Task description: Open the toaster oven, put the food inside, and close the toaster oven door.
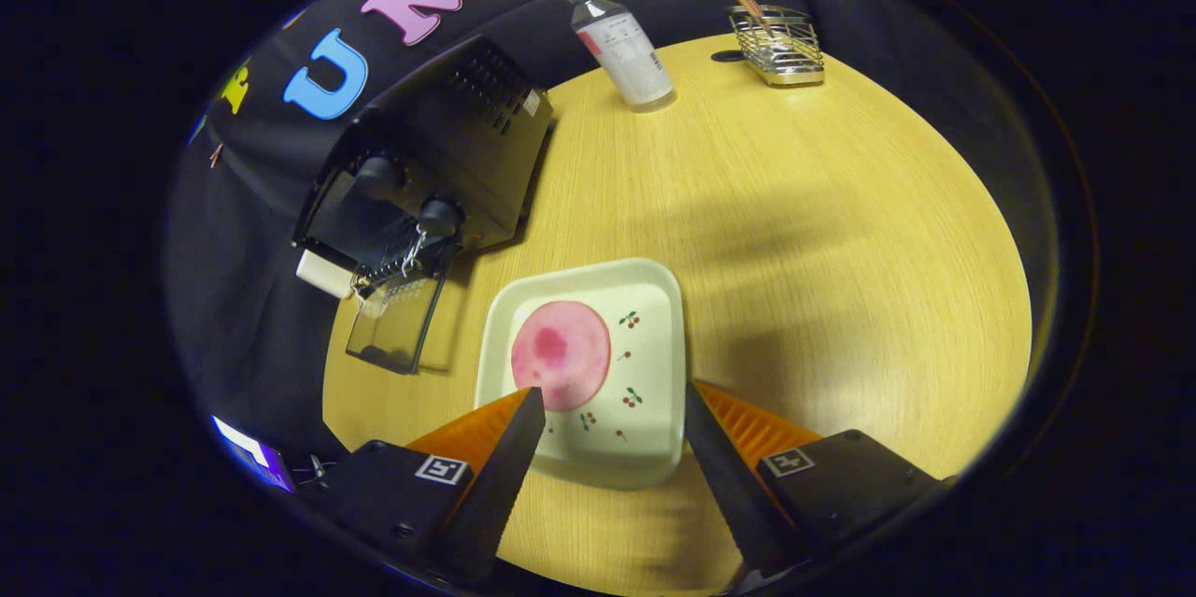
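A: Hovering over the plate (645, 298), the tongs (612, 415) are gaping wide and gripping nothing; the left fingertip (528, 410) is overlapping the near rim of the pink food slice (561, 356), contact unclear.

B: And the food is lying where?

A: It is lying flat on the plate's left half, the plate sitting near the desk (822, 233) front edge. The toaster oven (439, 158) is standing at the desk's left edge, its glass door (392, 335) already hanging open.

B: So picking is coming next?

A: Judging so. The slice is looking thin, so I am advising lowering a finger to slide under its edge, then pinching gently, avoiding dragging the plate.
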{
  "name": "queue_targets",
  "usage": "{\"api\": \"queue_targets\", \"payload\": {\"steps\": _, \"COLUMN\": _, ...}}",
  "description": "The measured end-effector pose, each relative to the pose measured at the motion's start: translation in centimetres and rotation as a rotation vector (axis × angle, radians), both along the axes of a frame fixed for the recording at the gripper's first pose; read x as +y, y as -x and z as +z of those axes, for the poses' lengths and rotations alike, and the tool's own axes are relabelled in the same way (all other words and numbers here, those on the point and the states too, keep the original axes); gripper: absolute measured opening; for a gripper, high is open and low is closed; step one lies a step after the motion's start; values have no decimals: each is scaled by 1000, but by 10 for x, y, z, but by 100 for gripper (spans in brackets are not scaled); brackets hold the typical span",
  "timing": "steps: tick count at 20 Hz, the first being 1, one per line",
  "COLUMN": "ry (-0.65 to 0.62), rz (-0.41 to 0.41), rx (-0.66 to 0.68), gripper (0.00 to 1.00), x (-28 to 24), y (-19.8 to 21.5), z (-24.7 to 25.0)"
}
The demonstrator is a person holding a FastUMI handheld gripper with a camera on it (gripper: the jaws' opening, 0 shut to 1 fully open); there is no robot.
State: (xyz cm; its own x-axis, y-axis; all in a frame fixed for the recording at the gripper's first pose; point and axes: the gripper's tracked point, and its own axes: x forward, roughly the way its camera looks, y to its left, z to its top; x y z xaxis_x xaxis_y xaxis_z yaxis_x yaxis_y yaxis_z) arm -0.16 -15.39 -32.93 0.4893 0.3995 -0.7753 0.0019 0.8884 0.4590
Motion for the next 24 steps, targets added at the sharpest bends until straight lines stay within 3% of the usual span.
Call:
{"api": "queue_targets", "payload": {"steps": 2, "ry": 4, "rz": 19, "rx": 18, "gripper": 88, "x": 8, "y": 8, "z": -4}}
{"api": "queue_targets", "payload": {"steps": 4, "ry": -26, "rz": 2, "rx": 39, "gripper": 66, "x": 16, "y": 11, "z": -7}}
{"api": "queue_targets", "payload": {"steps": 6, "ry": -9, "rz": -33, "rx": 63, "gripper": 54, "x": 14, "y": 12, "z": -13}}
{"api": "queue_targets", "payload": {"steps": 7, "ry": 5, "rz": -49, "rx": 75, "gripper": 35, "x": 11, "y": 12, "z": -15}}
{"api": "queue_targets", "payload": {"steps": 8, "ry": 12, "rz": -63, "rx": 85, "gripper": 31, "x": 10, "y": 11, "z": -16}}
{"api": "queue_targets", "payload": {"steps": 9, "ry": 18, "rz": -68, "rx": 101, "gripper": 20, "x": 10, "y": 11, "z": -17}}
{"api": "queue_targets", "payload": {"steps": 12, "ry": 70, "rz": -95, "rx": 139, "gripper": 18, "x": 7, "y": 11, "z": -18}}
{"api": "queue_targets", "payload": {"steps": 16, "ry": 127, "rz": -56, "rx": 120, "gripper": 10, "x": 9, "y": 12, "z": -18}}
{"api": "queue_targets", "payload": {"steps": 24, "ry": -101, "rz": -188, "rx": 173, "gripper": 6, "x": 10, "y": 17, "z": -10}}
